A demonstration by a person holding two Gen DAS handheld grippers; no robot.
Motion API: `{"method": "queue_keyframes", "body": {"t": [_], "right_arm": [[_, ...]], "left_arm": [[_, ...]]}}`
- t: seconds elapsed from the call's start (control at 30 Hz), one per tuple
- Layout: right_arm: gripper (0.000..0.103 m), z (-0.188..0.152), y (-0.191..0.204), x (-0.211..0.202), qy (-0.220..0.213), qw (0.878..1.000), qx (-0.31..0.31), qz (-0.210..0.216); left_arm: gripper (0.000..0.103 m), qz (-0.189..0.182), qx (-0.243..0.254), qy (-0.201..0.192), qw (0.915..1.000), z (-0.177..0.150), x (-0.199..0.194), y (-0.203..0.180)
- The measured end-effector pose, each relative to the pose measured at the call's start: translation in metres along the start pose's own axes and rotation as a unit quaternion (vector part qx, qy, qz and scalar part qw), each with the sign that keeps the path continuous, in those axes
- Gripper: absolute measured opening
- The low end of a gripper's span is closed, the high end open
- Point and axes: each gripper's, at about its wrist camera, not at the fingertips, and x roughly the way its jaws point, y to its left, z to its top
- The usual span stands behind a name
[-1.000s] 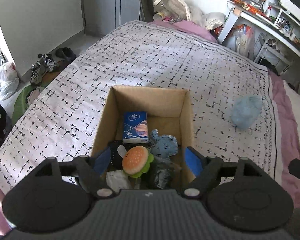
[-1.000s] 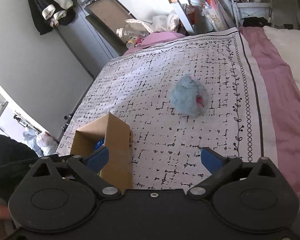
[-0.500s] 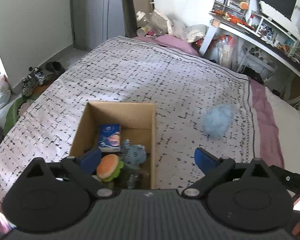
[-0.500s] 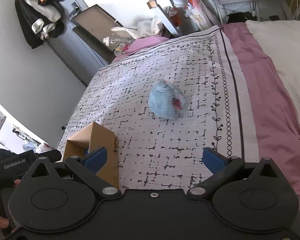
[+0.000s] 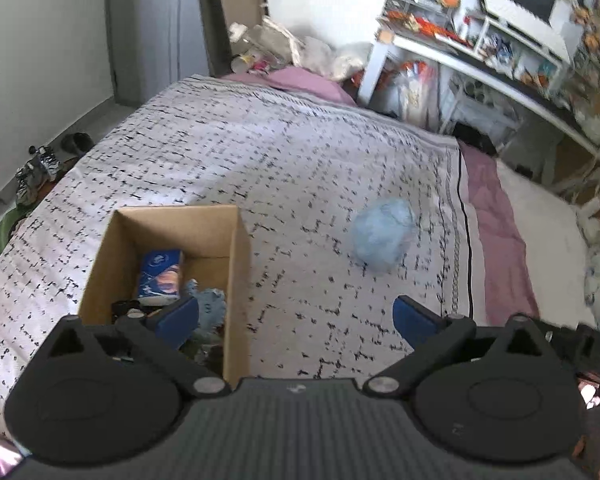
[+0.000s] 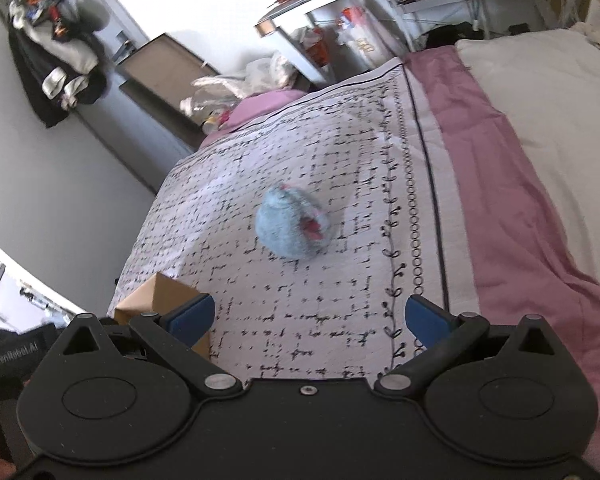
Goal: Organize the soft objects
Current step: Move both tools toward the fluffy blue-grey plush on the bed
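Both grippers point down at a slant over the bed [image 5: 260,152]. The left gripper [image 5: 296,316] is still opening, its jaws wide with nothing between them; the box [image 5: 236,264] is under its left finger, and the blue plush [image 5: 382,236] lies ahead, a little to the right, well apart. The right gripper [image 6: 308,318] stands wide and empty; the plush [image 6: 288,224] lies ahead of it, slightly left, and the box corner [image 6: 160,294] is just beside its left finger.
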Motion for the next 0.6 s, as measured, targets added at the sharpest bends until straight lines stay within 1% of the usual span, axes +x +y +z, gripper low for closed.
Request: {"method": "queue_keyframes", "body": {"t": [0.1,0.2,0.3,0.4,0.47,0.53,0.6], "right_arm": [[0.102,0.001,-0.009,0.002,0.005,1.0,0.014,0.013],[0.102,0.004,-0.017,0.002,0.002,1.0,0.02,0.015],[0.102,0.006,-0.027,0.006,0.003,0.999,0.039,0.027],[0.102,0.007,-0.035,0.011,0.005,0.998,0.059,0.034],[0.102,0.008,-0.039,0.016,0.004,0.997,0.069,0.036],[0.102,0.009,-0.043,0.021,0.004,0.996,0.08,0.036],[0.102,0.011,-0.047,0.026,0.002,0.995,0.09,0.034]], "left_arm": [[0.102,-0.013,0.001,-0.002,0.9999,-0.001,0.004,-0.009],[0.102,-0.015,0.009,-0.004,0.9998,0.0,0.007,-0.021],[0.102,-0.022,0.008,-0.007,0.9997,0.0,0.012,-0.03],[0.102,-0.027,0.005,0.0,0.9996,0.003,0.019,-0.038],[0.102,-0.022,0.007,-0.002,0.9997,0.004,0.023,-0.044],[0.102,-0.009,0.012,-0.004,0.9999,0.005,0.027,-0.049],[0.102,-0.008,0.009,-0.004,0.9999,0.007,0.032,-0.052]]}}
